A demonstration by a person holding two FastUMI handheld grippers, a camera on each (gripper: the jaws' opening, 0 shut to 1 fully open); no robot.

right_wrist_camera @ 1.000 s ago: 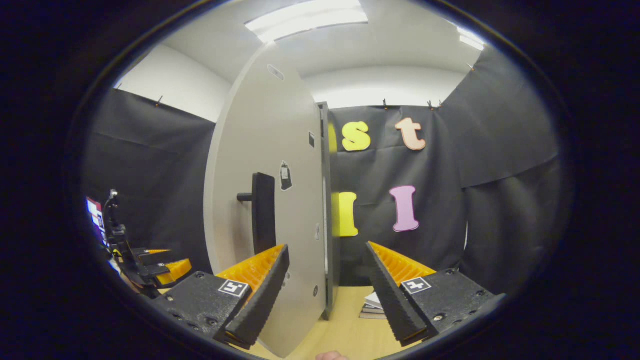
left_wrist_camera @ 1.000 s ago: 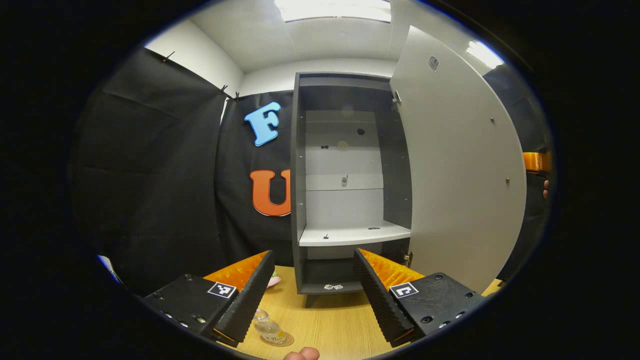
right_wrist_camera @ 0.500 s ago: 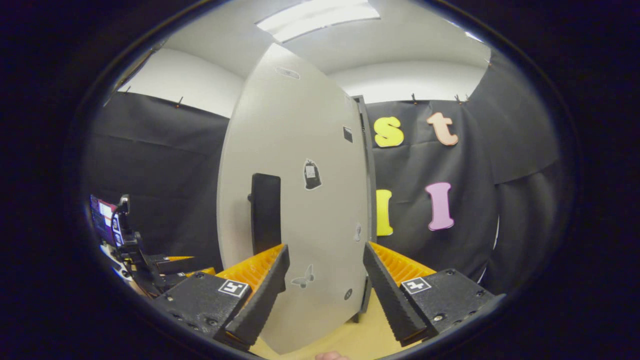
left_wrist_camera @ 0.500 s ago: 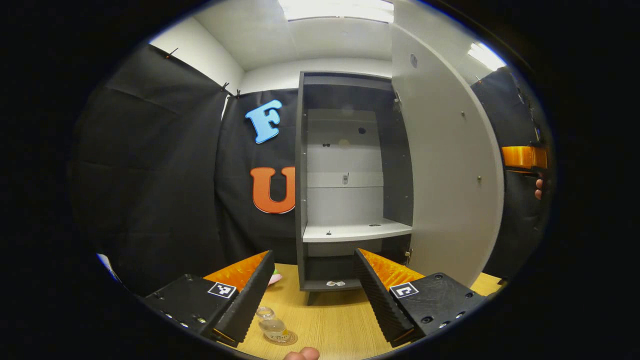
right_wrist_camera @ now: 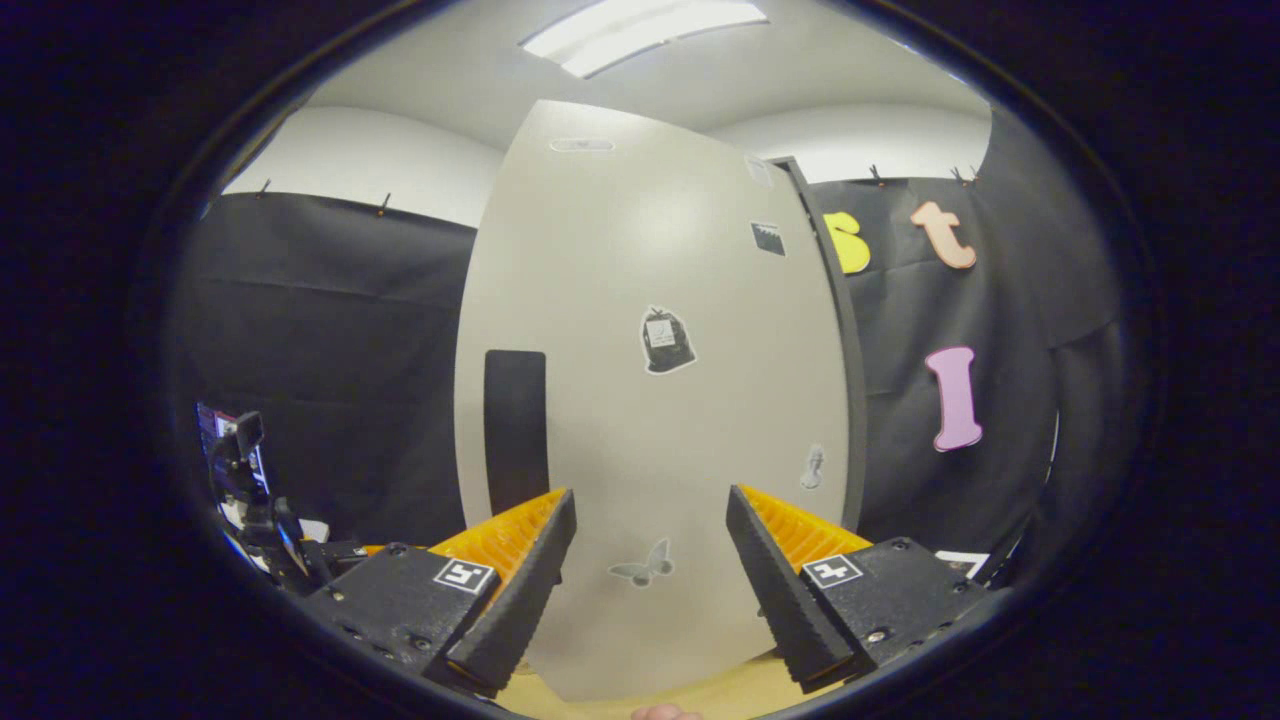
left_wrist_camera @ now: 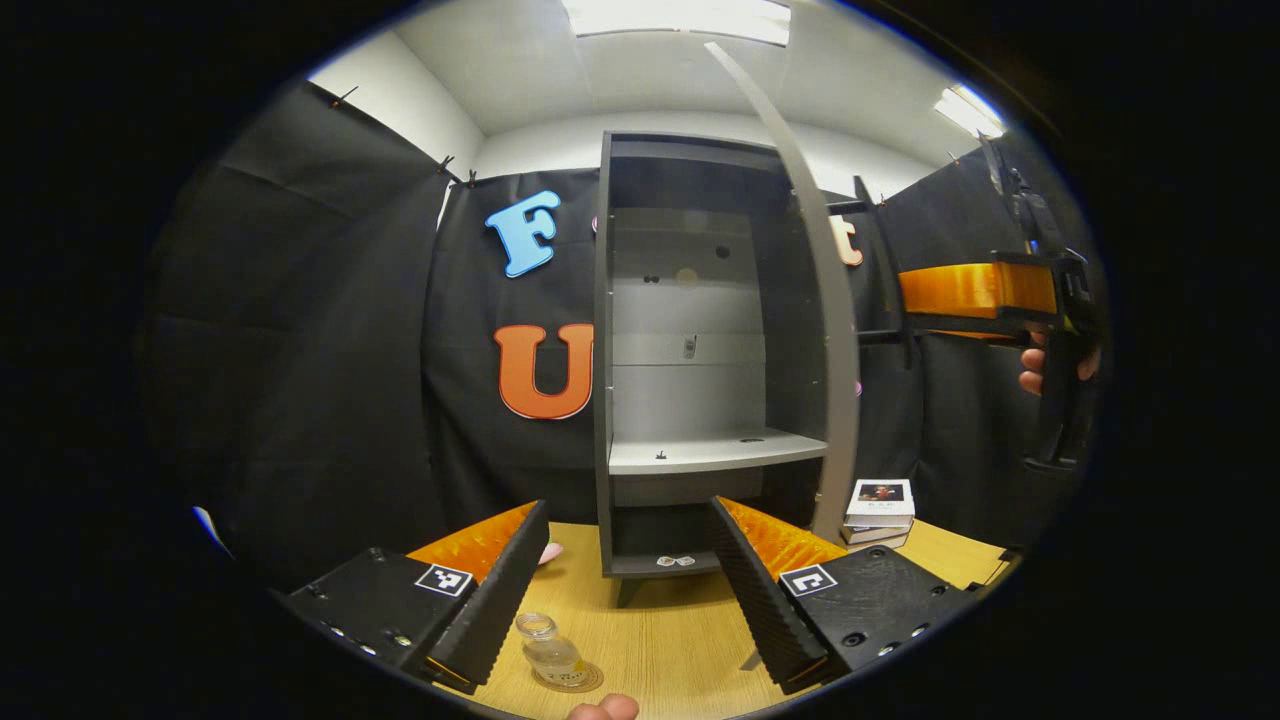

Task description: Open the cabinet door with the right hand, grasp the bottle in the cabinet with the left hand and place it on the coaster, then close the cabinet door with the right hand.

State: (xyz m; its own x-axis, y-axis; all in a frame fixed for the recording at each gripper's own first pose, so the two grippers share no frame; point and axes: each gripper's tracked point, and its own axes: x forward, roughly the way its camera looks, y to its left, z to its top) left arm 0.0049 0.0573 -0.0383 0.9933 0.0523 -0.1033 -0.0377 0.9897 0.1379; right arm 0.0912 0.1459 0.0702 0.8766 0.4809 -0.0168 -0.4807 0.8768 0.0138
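Standing on the coaster (left_wrist_camera: 570, 680), the bottle (left_wrist_camera: 548, 653) sits beside the open left claw (left_wrist_camera: 625, 590).

Low in the left gripper view, a small clear glass bottle (left_wrist_camera: 549, 652) stands upright on a round brown coaster (left_wrist_camera: 572, 679); the tall grey cabinet's (left_wrist_camera: 690, 300) pale door (right_wrist_camera: 650, 400) hangs half-open at centre.

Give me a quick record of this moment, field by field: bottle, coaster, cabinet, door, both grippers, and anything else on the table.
bottle: small clear bottle, upright on the coaster
coaster: round coaster on the wooden table, in front of the cabinet
cabinet: dark cabinet, interior open to view, pale shelf bare
door: pale door partly open, dark handle on its outer face
left gripper: jaws open, empty, above the table
right gripper: jaws open, empty, facing the door's outer face
other: stack of books right of the cabinet
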